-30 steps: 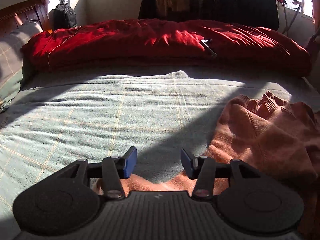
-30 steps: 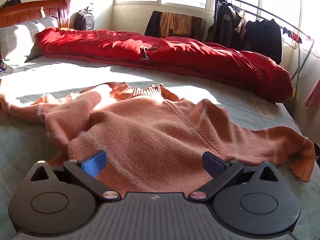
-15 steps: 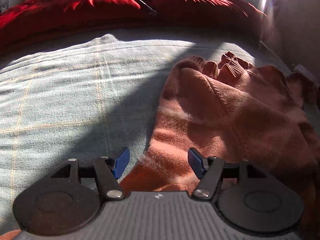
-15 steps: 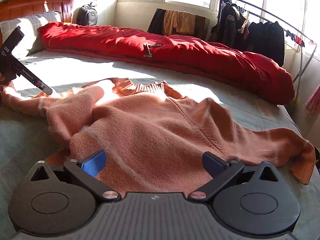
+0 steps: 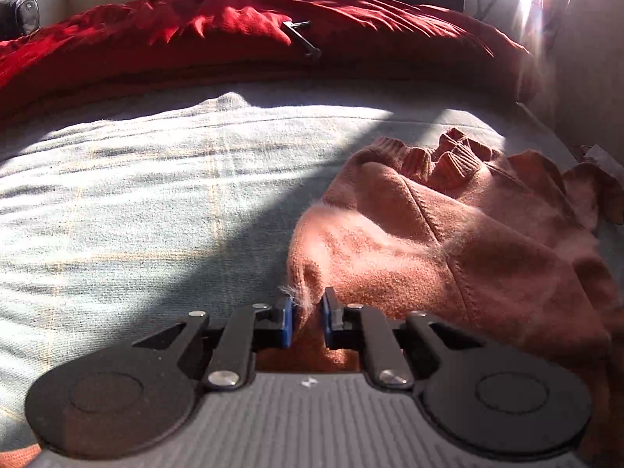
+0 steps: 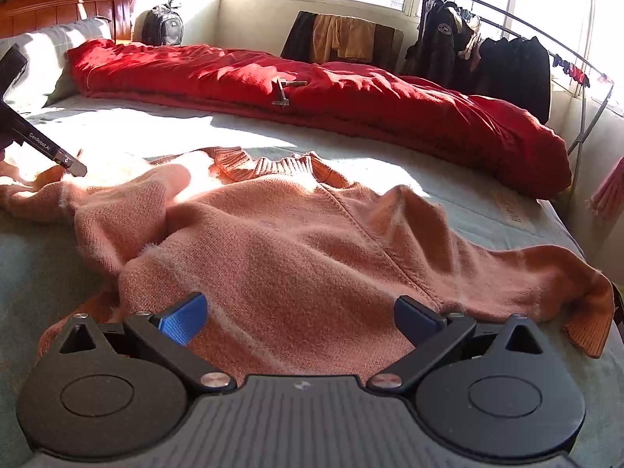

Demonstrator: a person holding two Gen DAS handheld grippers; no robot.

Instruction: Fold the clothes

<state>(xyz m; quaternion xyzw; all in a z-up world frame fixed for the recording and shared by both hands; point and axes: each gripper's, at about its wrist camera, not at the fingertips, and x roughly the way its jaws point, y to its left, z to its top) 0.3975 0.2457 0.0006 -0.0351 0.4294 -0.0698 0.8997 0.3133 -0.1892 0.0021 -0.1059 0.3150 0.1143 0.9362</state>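
Two grippers are over one fuzzy orange knitted sweater [image 6: 296,257] that lies rumpled on the pale green checked bed cover [image 5: 128,210]. No box or basket shows in either view.

The left gripper [image 5: 306,321] has its blue pads [image 5: 288,321] close together and still closing, with a fold of the sweater's edge pinched between them. Most of the sweater spreads away to that gripper's right, with its ribbed collar farther off.

The right gripper [image 6: 300,319] hangs low over the sweater's near part with its jaws spread wide. It grips nothing, and the wool lies under the gap between its pads. One sleeve runs off to its right, ending in a ribbed cuff.

Past the sweater, a long red quilt [image 6: 312,93] lies rolled across the far side of the bed, with a small metal tool [image 6: 286,91] lying on it. Farther still, dark coats [image 6: 487,62] hang on a rack by the bright window, and a black backpack [image 6: 162,31] sits beside a wooden headboard [image 6: 62,9].
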